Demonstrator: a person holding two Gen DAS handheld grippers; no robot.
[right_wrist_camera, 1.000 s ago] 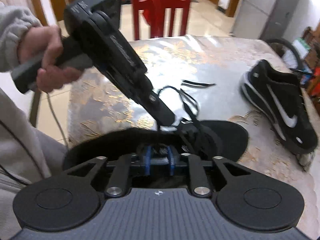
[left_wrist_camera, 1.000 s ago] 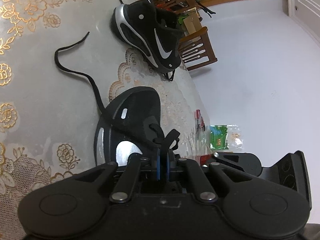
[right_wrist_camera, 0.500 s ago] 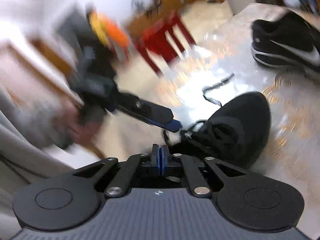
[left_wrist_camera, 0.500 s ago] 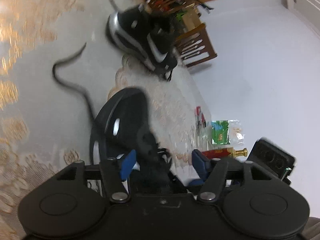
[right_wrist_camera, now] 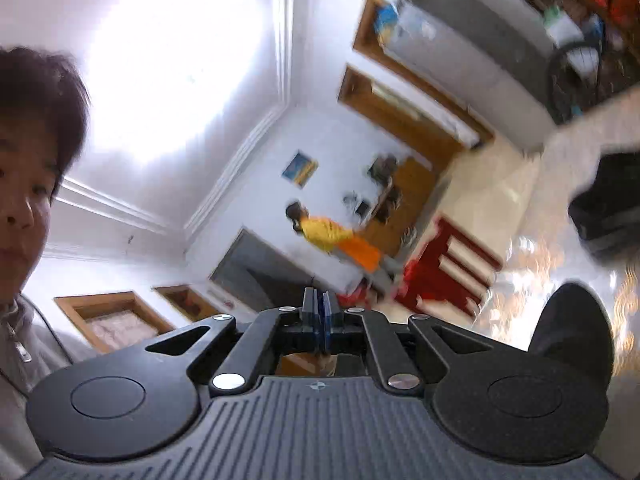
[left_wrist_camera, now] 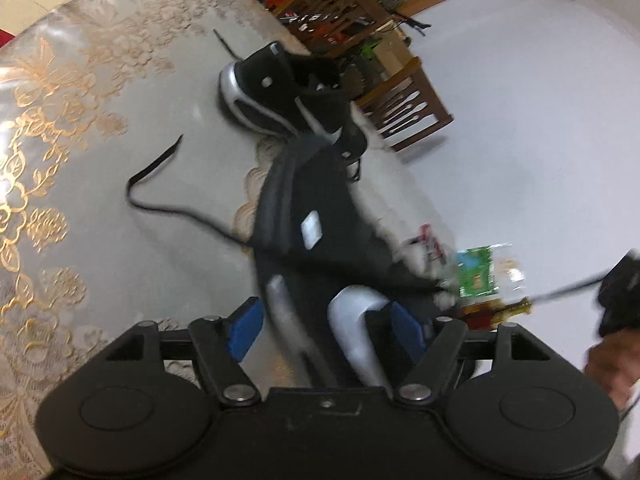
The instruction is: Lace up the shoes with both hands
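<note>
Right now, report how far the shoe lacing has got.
Done: little that shows. The near black shoe sits between the open left gripper fingers, its loose lace trailing across the tablecloth.
In hand: nothing. The right gripper is shut and points up into the room; I see no lace in it.
Left: threading and tying this shoe; the far Nike shoe sits untouched.

Your near shoe [left_wrist_camera: 320, 240] was smeared by motion, its heel hidden behind your left hand-held gripper [left_wrist_camera: 324, 330], so its eyelets could not be read. From the right wrist, the shoe's toe [right_wrist_camera: 576, 336] was half covered by the casing, and the far shoe [right_wrist_camera: 612, 204] was blurred and cut off at the edge.
</note>
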